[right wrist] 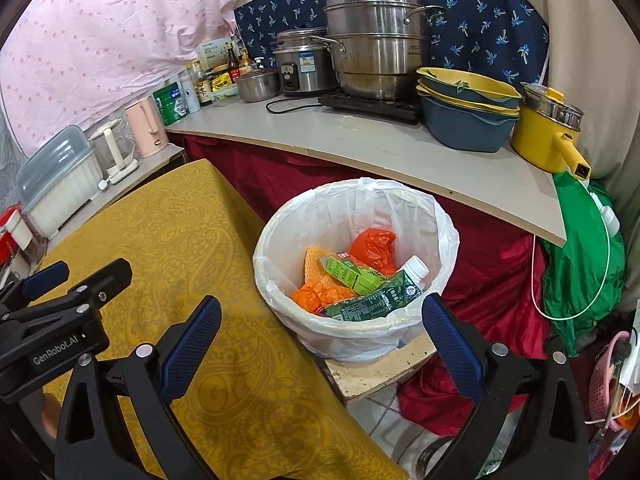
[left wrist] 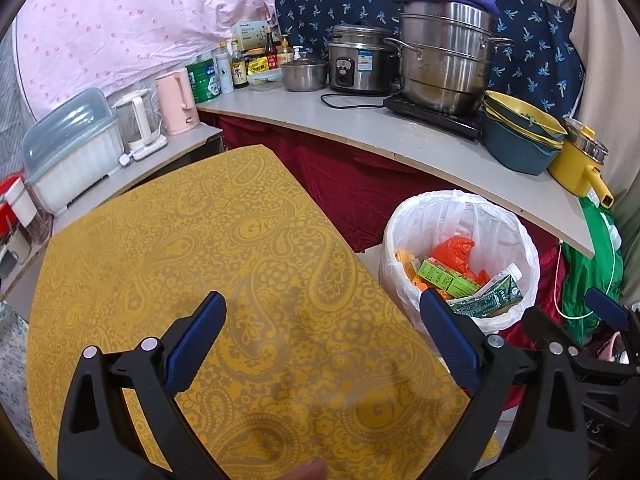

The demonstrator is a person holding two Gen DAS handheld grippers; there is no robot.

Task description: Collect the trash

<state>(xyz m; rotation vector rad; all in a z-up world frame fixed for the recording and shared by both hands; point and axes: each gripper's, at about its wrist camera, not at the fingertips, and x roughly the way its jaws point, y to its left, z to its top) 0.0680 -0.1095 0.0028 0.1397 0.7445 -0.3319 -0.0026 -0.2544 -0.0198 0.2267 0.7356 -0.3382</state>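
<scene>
A white-lined trash bin [right wrist: 280, 236] stands right of the yellow patterned table [right wrist: 168, 240]. It holds an orange bag [right wrist: 372, 250], a green carton [right wrist: 352, 276], a dark green pouch [right wrist: 372, 302] and orange scraps. The bin also shows in the left wrist view [left wrist: 404, 224]. My right gripper [right wrist: 322, 344] is open and empty, held just in front of the bin's near rim. My left gripper [left wrist: 324, 340] is open and empty above the table's bare top [left wrist: 200, 240]. The left gripper's body shows at the left of the right wrist view [right wrist: 60, 320].
A grey counter [right wrist: 380, 148] behind the bin carries steel pots [right wrist: 376, 44], a rice cooker, stacked bowls [right wrist: 464, 108], a yellow pot [right wrist: 548, 132], bottles and kettles. A green bag [right wrist: 580, 264] hangs at right. Red cloth [right wrist: 480, 264] drapes under the counter. A wooden board [right wrist: 380, 372] lies under the bin.
</scene>
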